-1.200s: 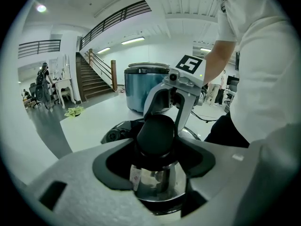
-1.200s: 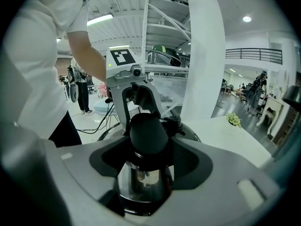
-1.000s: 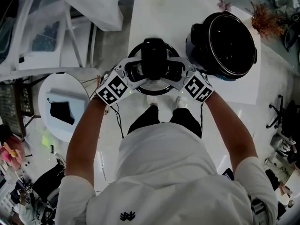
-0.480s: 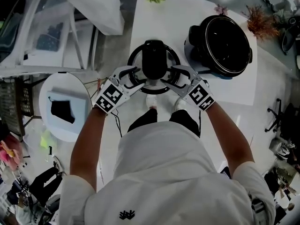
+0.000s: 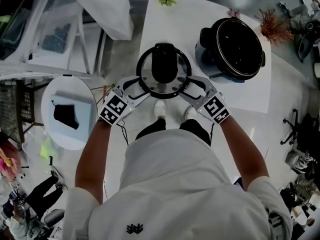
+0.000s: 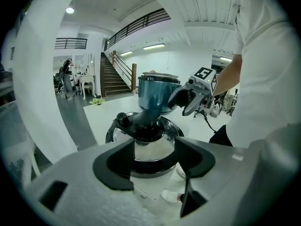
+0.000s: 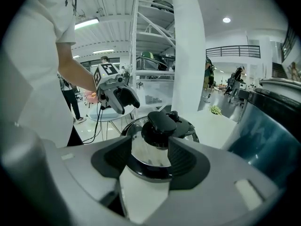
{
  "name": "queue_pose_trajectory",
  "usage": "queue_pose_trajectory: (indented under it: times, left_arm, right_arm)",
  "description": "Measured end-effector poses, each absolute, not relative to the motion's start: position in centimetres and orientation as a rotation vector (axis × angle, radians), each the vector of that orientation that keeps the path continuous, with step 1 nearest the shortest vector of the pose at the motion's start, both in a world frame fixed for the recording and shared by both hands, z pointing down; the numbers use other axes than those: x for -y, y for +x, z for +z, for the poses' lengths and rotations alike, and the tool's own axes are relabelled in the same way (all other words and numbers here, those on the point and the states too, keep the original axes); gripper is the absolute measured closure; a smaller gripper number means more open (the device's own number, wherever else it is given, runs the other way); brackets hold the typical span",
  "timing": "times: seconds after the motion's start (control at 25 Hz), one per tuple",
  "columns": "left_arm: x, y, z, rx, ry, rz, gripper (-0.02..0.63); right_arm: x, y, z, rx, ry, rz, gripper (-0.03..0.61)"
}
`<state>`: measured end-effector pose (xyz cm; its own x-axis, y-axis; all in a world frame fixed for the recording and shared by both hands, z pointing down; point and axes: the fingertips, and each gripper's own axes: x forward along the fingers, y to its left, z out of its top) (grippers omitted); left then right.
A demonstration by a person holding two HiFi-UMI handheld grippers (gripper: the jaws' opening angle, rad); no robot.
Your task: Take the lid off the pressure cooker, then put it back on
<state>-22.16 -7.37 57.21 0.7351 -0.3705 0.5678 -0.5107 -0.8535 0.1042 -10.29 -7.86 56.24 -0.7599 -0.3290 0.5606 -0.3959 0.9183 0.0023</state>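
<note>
- Steel-domed, with a black rim and black handle, the lid (image 5: 164, 73) sat flat on the white counter (image 5: 165, 29), at the edge nearest the person.
- The pressure cooker pot (image 5: 235, 46) stood uncovered on the same counter, to the right of the lid and a little further back, apart from it; its inside looked dark and its wall blue.
- The left tool (image 5: 134, 88) was at the lid's near-left rim with its jaws spread wide; the lid showed just ahead of the gap and neither pad pressed on it.
- The right tool (image 5: 196, 88) was at the near-right rim, jaws also wide though they had just been closing a little; the lid lay ahead of them and the pads were off it.
- Both tools pointed inward and downward toward the lid, one on each side.
</note>
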Motion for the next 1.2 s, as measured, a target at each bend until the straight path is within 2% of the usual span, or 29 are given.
queue_pose_trajectory:
  times: [1.2]
  left_arm:
    - [12.5,-18.0,57.6,0.528,2.754,0.828,0.319]
  right_arm:
    - [13.0,-13.3,57.9,2.482,0.461,0.151,0.296]
